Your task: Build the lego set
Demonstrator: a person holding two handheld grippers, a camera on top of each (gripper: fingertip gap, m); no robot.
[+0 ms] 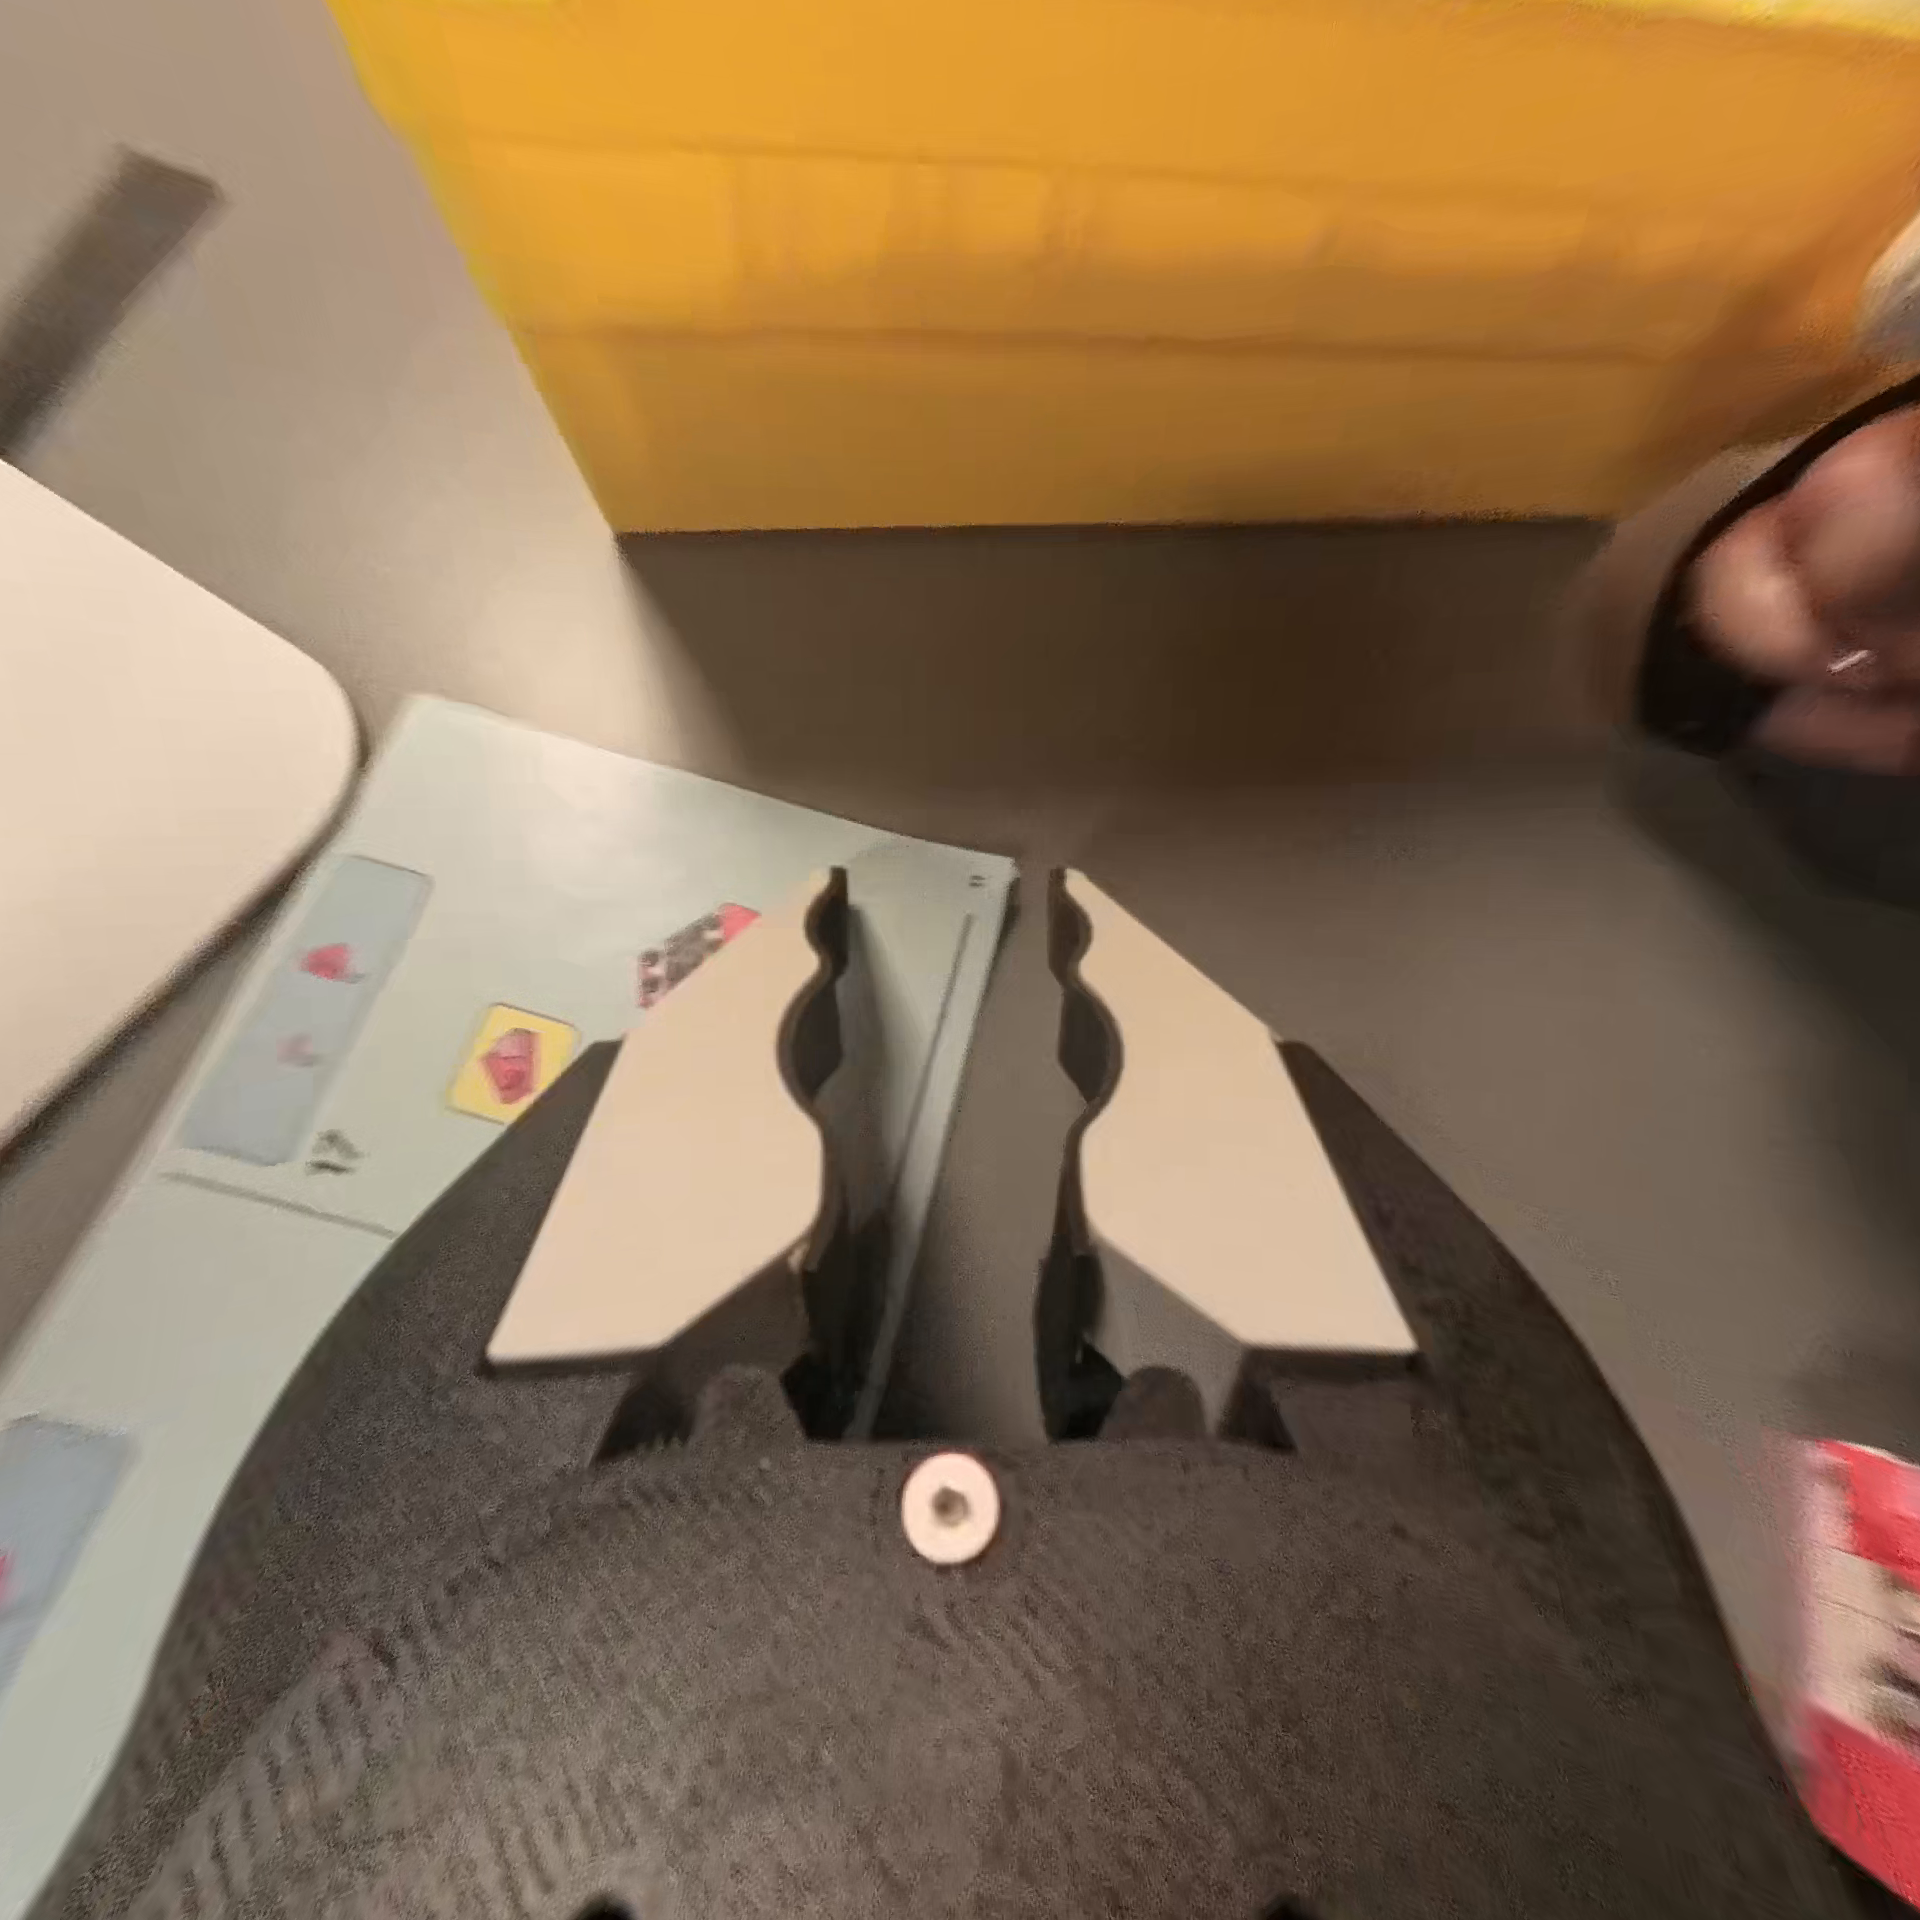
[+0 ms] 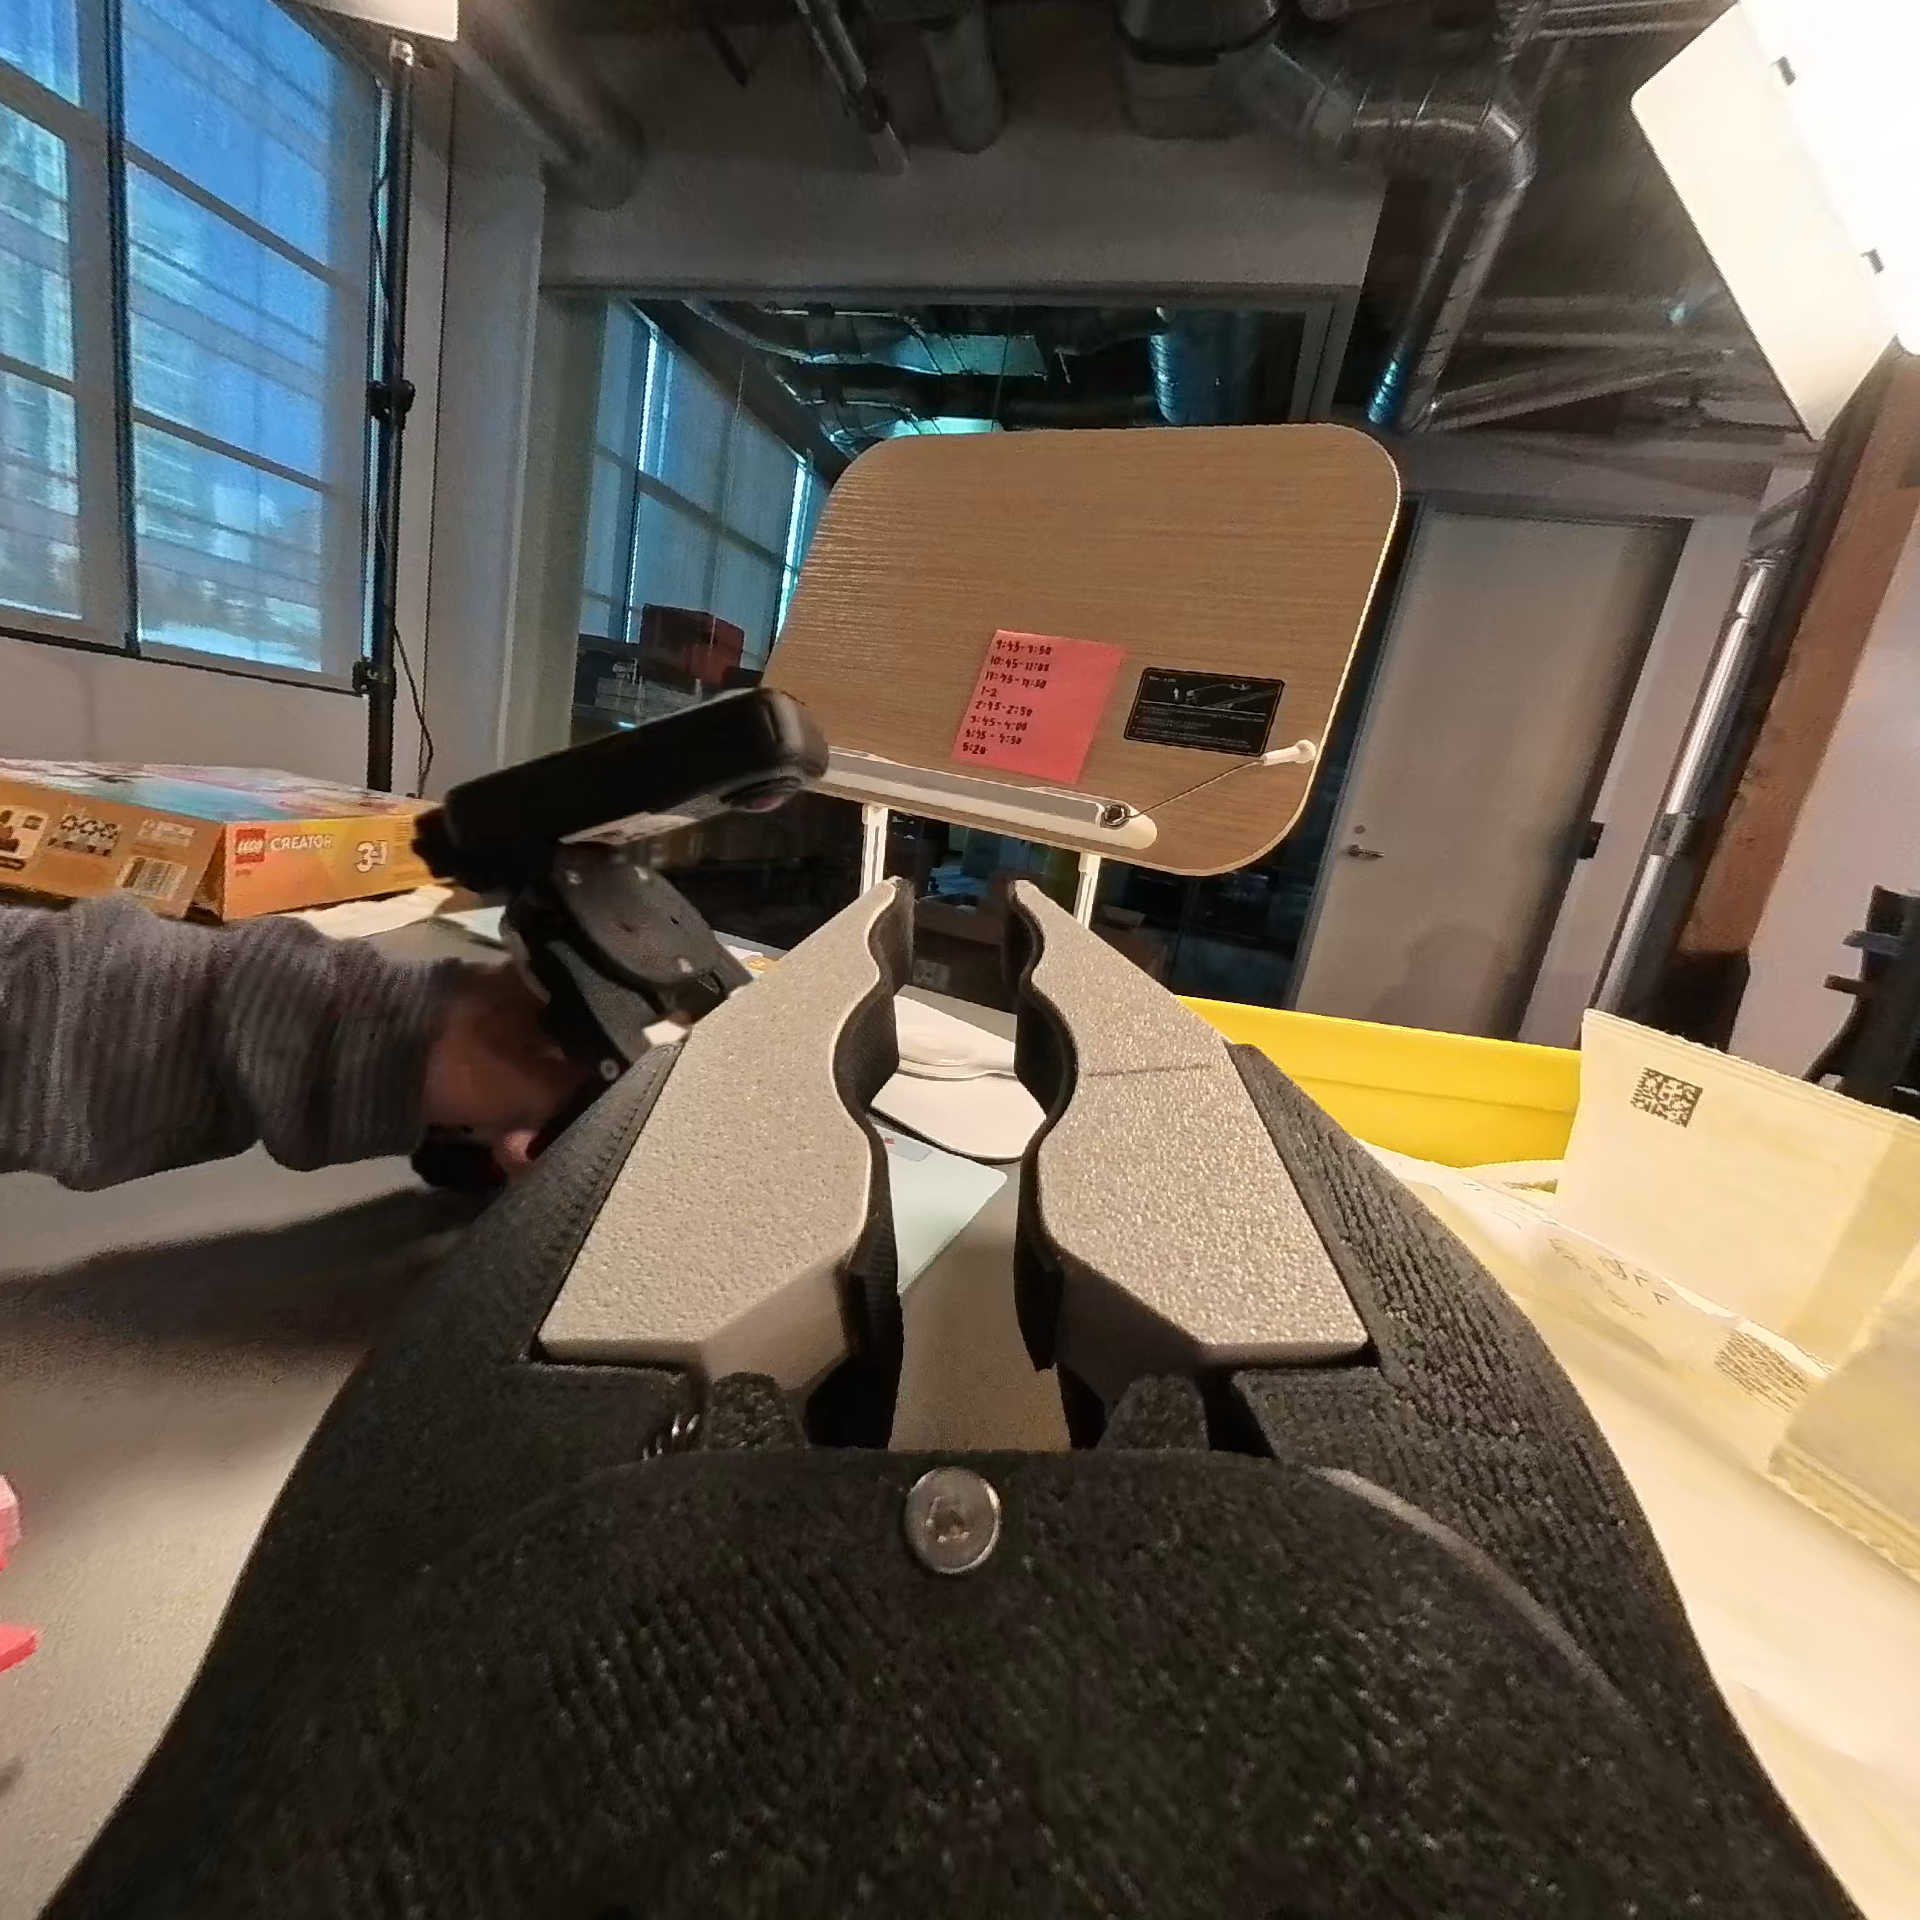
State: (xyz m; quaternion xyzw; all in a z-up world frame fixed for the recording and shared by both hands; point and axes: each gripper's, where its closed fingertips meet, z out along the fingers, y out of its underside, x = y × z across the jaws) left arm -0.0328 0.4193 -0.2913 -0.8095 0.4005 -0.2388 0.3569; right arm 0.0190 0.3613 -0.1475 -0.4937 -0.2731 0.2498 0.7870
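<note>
Two claws, both parted and holding nothing. Left claw (image 1: 948, 883): fingers apart over the near right corner of a pale blue printed sheet (image 1: 499, 831) lying flat on the grey worktop (image 1: 1351, 935), a yellow bin (image 1: 1143, 312) beyond, contact with the sheet uncertain through the blur. Right claw (image 2: 961, 894): raised clear of the worktop, jaws slightly apart on air, pointing toward a tilted wooden board (image 2: 1091, 582) on a stand, clear plastic bags (image 2: 1714, 1195) to its right.

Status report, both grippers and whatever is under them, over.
Left gripper jaws open, empty, over the corner of a pale blue booklet. Right gripper jaws apart, empty, raised. Yellow bin ahead of left.
</note>
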